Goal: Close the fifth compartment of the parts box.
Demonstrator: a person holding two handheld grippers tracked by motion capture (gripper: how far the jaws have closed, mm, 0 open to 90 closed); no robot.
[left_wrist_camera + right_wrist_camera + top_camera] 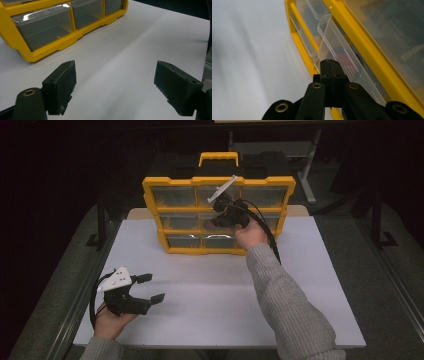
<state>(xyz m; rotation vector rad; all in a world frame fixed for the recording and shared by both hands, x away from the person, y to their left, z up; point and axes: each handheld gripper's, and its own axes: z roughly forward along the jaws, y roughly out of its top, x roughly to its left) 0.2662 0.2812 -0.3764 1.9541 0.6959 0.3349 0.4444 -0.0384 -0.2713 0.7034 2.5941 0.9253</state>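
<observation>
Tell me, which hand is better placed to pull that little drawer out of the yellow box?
The right. The right gripper is already at the yellow box, its jaws shut at the rim of a clear drawer in the middle. The left gripper is open, far back near the table's front edge.

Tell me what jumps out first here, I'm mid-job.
The yellow organizer with clear drawers stands upright at the far side of the white table. The right gripper is pressed against its middle drawers, jaws together, while the left gripper rests wide open near the front left corner.
</observation>
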